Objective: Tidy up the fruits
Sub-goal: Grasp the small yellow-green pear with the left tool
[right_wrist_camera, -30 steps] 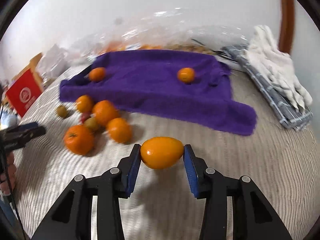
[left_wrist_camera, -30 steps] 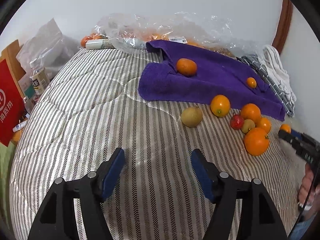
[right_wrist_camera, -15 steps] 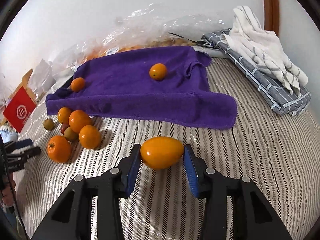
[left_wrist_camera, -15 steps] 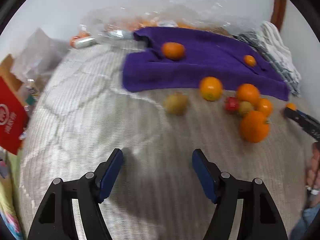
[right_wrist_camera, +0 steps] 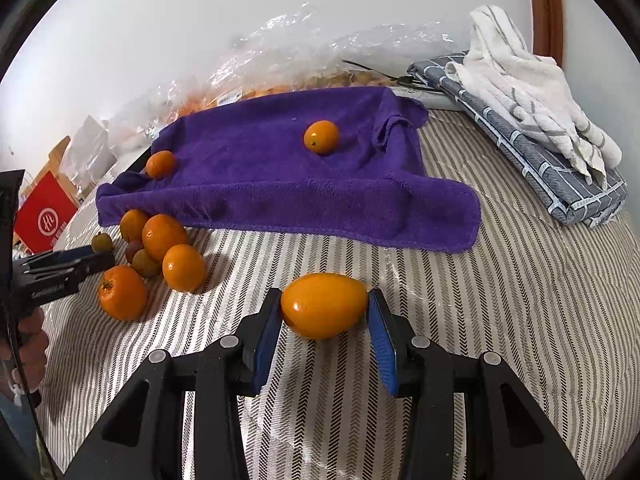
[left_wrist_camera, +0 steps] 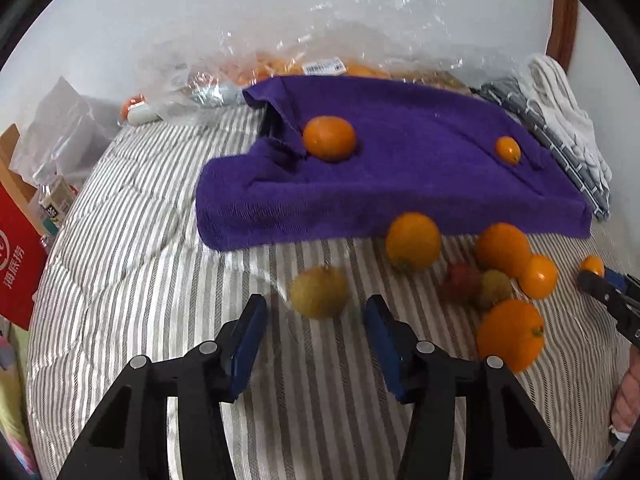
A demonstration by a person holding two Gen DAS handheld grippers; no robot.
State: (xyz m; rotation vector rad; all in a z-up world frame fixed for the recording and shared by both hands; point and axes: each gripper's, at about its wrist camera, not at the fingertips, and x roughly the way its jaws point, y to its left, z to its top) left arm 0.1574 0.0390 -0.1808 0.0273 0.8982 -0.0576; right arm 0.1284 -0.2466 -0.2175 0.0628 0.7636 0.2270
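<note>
While left hand-held gripper (left_wrist_camera: 316, 334) was closing, nothing pinched | right hand-held gripper (right_wrist_camera: 324, 324) pinching oval orange fruit (right_wrist_camera: 323, 305) | risk: yellow-green fruit (left_wrist_camera: 319, 291) rolls across soft bed (left_wrist_camera: 132, 280).

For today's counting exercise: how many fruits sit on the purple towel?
2: a larger orange near the purple towel's left end, a smaller one toward its right. Folds might hide others.

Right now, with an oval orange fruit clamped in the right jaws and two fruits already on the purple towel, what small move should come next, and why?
Probably carry the oval orange fruit forward over the purple towel and release it there. The right gripper is shut on it above the striped cover, short of the towel's near edge, and a bare patch lies beside the small orange.
</note>
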